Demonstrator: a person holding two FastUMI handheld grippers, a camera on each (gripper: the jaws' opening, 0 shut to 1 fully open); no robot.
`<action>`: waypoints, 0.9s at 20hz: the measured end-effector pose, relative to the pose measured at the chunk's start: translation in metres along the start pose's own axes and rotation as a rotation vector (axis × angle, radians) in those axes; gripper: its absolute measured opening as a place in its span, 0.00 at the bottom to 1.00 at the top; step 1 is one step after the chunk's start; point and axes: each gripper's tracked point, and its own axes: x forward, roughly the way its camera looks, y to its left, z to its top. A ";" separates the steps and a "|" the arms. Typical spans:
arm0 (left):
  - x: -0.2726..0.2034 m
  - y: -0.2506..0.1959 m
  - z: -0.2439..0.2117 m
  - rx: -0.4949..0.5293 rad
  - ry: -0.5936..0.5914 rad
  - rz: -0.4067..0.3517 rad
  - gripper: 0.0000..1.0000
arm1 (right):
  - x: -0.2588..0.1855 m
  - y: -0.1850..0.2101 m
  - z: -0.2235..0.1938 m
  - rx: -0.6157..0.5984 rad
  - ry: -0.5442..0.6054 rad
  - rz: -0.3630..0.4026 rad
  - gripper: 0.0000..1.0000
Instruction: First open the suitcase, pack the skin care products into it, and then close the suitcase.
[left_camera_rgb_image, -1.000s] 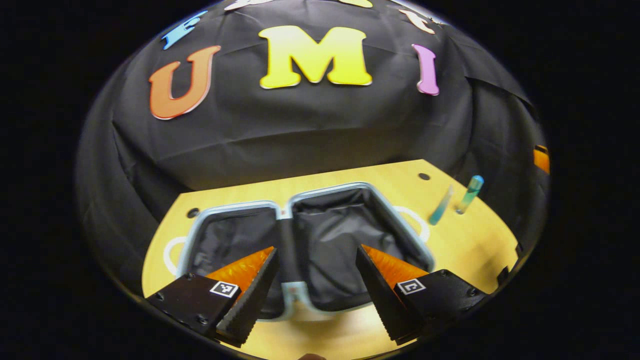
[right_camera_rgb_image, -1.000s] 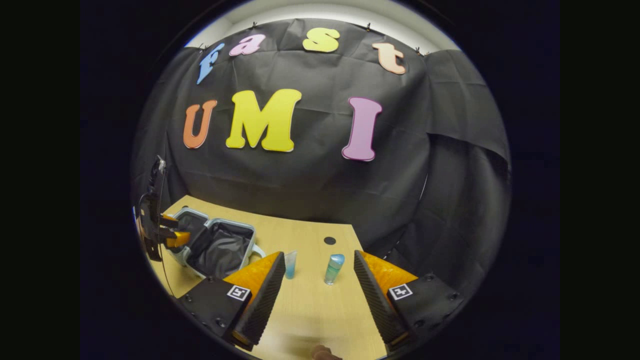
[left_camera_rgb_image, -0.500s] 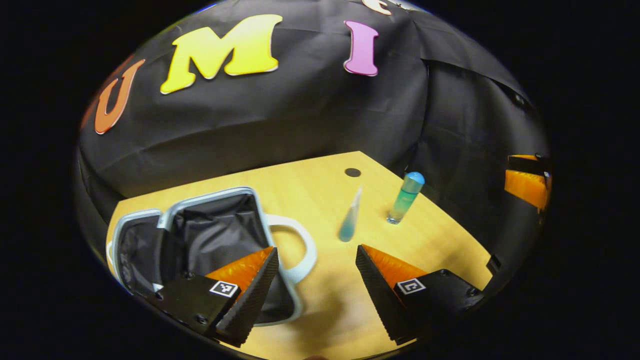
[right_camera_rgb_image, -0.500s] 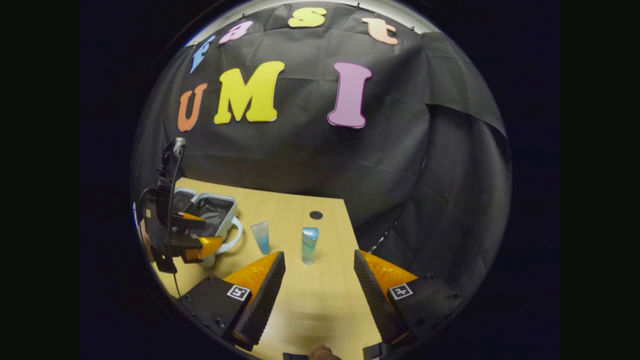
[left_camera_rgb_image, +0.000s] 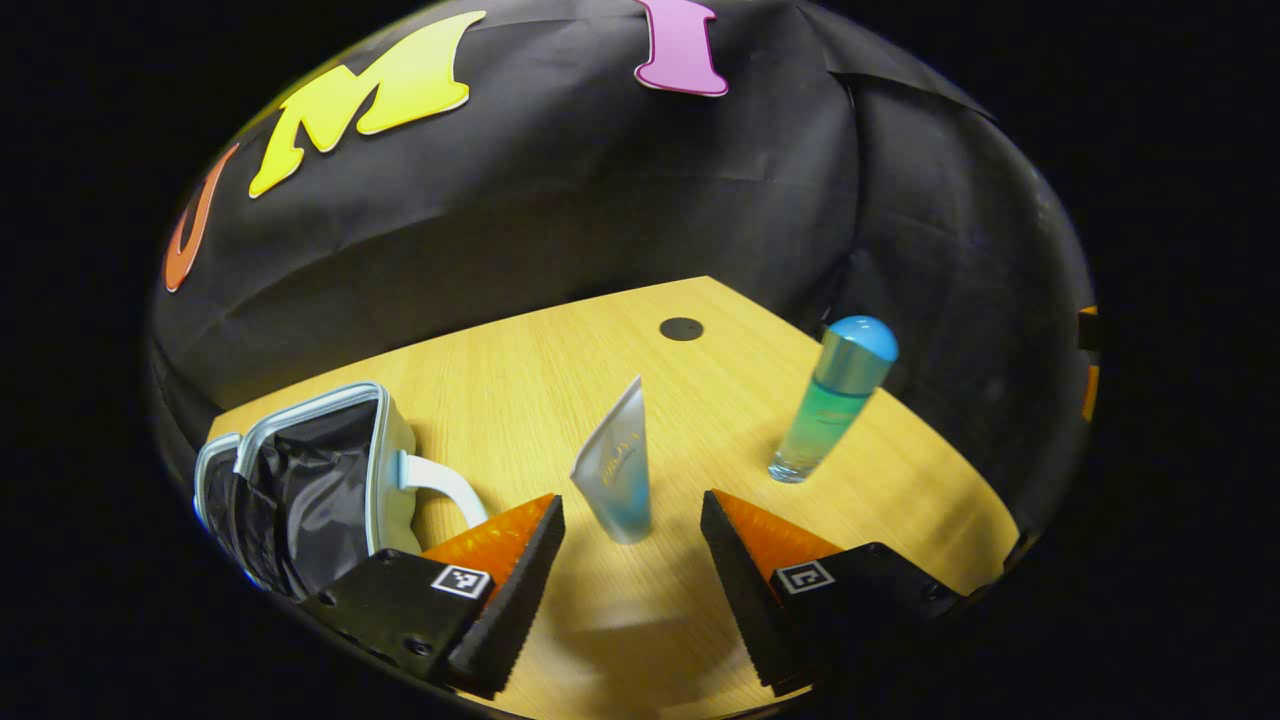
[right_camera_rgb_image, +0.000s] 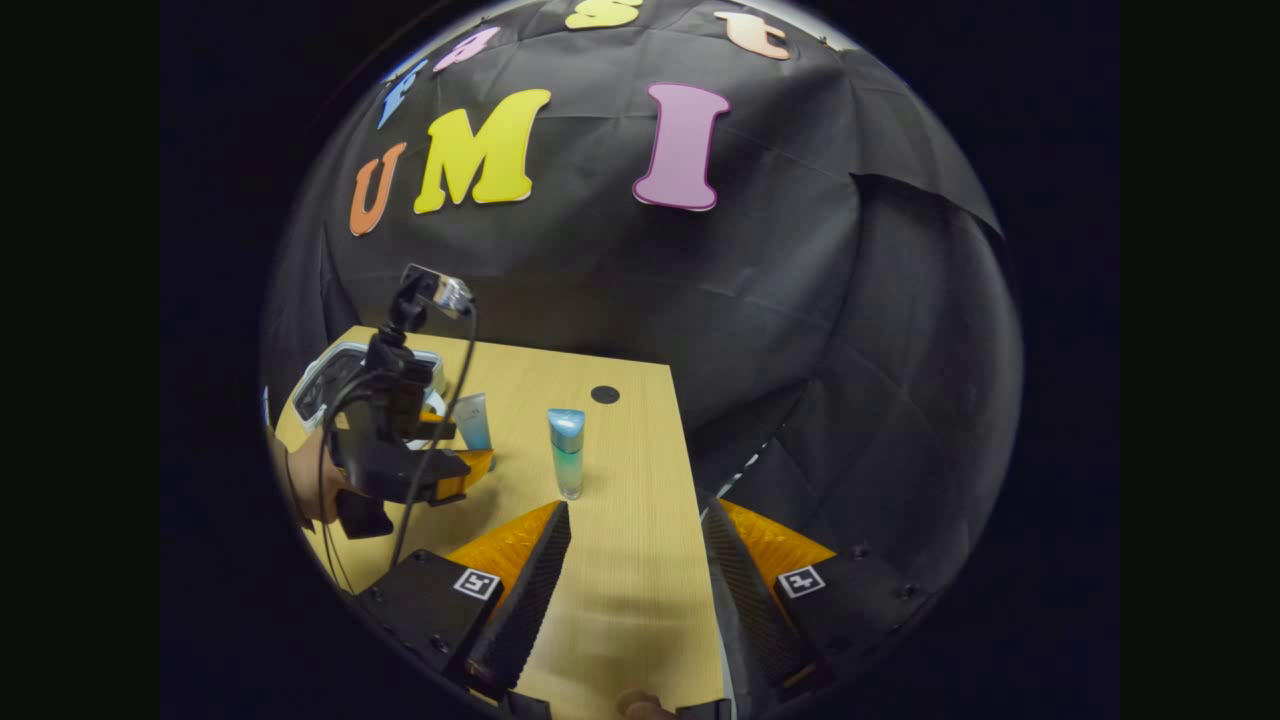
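Your left gripper (left_camera_rgb_image: 630, 530) is spread wide with the upright cream tube (left_camera_rgb_image: 618, 468) just at its fingertips, open suitcase (left_camera_rgb_image: 310, 470) at nine o'clock, right gripper (right_camera_rgb_image: 635, 530) also apart and empty, so an off-centre clamp could tip that tube.

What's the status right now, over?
Left gripper open, fingers either side of the upright tube, not touching. Right gripper open, empty, short of the bottle. Suitcase lies open on the table. Nothing in the way.
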 end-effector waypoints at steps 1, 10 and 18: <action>0.011 -0.002 -0.002 -0.012 0.002 0.003 0.84 | 0.005 -0.002 -0.005 0.017 0.010 0.000 0.82; 0.040 -0.001 -0.022 -0.116 0.021 0.006 0.48 | 0.088 0.001 -0.010 0.088 0.017 0.034 0.83; 0.012 0.002 -0.007 -0.149 -0.015 -0.013 0.43 | 0.138 0.066 -0.004 0.036 -0.004 0.192 0.82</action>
